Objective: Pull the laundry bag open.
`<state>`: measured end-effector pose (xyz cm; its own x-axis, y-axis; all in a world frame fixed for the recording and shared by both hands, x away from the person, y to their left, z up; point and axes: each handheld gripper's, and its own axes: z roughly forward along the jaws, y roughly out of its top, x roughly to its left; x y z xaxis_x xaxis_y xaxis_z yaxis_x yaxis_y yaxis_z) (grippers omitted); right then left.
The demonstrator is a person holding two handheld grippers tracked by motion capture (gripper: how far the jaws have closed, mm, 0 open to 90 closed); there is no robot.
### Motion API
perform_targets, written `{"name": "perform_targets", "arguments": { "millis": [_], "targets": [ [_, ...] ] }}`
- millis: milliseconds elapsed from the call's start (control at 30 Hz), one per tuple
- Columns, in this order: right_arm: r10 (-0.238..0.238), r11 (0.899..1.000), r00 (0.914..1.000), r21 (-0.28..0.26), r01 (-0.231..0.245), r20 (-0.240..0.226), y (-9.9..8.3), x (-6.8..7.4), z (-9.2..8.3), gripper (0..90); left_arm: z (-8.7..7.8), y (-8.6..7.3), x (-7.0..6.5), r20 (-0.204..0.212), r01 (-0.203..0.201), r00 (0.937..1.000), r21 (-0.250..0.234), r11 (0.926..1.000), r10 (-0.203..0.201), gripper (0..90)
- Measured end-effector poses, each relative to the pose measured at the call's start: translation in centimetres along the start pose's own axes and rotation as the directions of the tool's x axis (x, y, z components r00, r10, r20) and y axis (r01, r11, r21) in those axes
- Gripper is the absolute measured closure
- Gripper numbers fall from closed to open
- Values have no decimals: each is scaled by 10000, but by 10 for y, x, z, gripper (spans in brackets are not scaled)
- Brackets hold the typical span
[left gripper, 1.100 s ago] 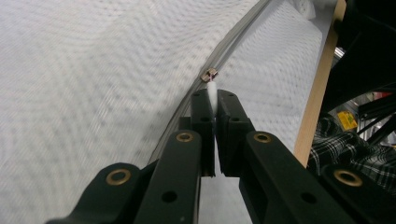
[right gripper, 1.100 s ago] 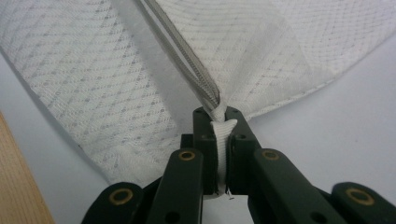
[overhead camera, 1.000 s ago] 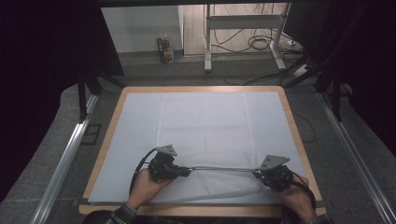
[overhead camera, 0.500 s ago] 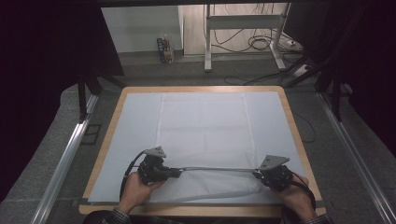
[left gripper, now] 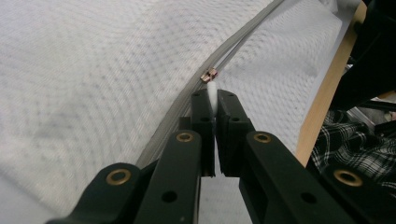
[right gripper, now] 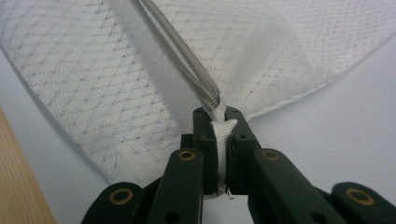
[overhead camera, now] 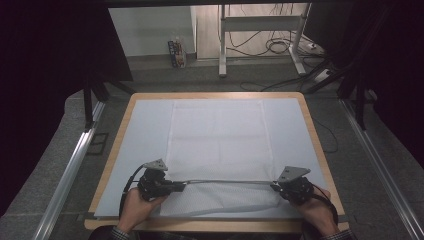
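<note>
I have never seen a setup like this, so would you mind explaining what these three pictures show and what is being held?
A person sits at a wooden table covered by a pale mat, with a hand-held gripper in each hand. The high view looks down from above: the left hand-held gripper is at lower left, the right hand-held gripper at lower right. The other two pictures come from cameras riding on each tool, looking along its black jaws. On the mat lies a white mesh bag with a grey zipper along its near side. The left jaws are shut on the white zipper pull; the right jaws are shut on a white fabric tab at the zipper's end. The zipper is stretched taut between them.
</note>
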<state>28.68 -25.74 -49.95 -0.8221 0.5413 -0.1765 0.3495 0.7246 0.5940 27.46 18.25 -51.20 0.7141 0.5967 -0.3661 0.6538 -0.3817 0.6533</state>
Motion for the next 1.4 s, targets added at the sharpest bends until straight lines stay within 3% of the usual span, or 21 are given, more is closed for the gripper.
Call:
{"name": "perform_targets", "arguments": {
  "millis": [1067, 1400],
  "targets": [
    [28, 10000, 10000, 34, -28, 0, 0, -1, 0, 847, -28, -26, 12, -611, 578, 9963, -340, 9978, -598, 873],
    [31, 10000, 10000, 22, -31, -34, 0, 0, 1, 847, -30, -29, 13, -546, 615, 9965, -362, 9975, -634, 873]
  ]
}}
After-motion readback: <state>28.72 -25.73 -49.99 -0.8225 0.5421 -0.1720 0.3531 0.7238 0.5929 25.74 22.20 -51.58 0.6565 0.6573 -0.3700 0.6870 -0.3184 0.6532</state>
